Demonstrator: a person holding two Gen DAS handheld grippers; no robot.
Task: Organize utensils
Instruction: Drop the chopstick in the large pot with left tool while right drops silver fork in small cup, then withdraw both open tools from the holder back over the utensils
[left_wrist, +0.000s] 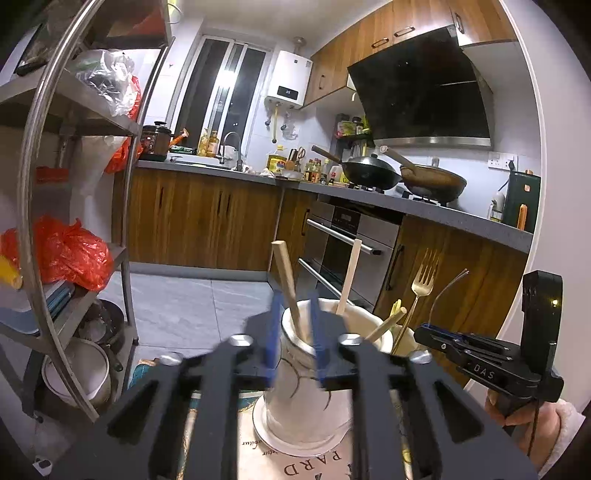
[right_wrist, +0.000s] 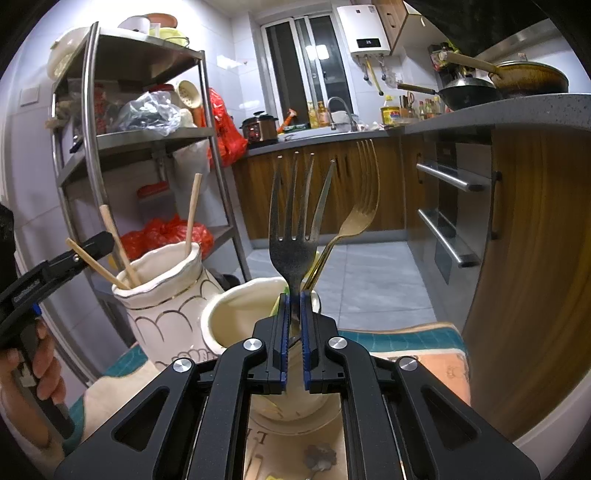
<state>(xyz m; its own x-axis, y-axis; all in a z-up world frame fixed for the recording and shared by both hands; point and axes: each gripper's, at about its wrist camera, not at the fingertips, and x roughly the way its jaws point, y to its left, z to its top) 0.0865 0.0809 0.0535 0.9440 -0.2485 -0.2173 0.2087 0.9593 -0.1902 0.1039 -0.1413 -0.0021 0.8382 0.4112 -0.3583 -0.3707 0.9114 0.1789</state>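
Observation:
My right gripper (right_wrist: 294, 295) is shut on a silver fork (right_wrist: 295, 229), held upright, tines up, over a short cream cup (right_wrist: 236, 325) that holds a gold fork (right_wrist: 354, 218). My left gripper (left_wrist: 294, 299) is open around the rim of a tall white vase (left_wrist: 306, 398), with a wooden chopstick (left_wrist: 285, 280) between its blue pads, not gripped. That vase (right_wrist: 166, 295) holds three chopsticks in the right wrist view. The right gripper (left_wrist: 428, 328) shows in the left wrist view with the silver fork (left_wrist: 448, 286) edge-on beside the gold fork (left_wrist: 421, 280).
Both containers stand on a printed placemat (left_wrist: 317, 461) on a small table. A steel shelf rack (left_wrist: 74, 221) with red bags stands to the left. Wooden cabinets, an oven (left_wrist: 343, 251) and a counter with woks (left_wrist: 373, 171) lie beyond.

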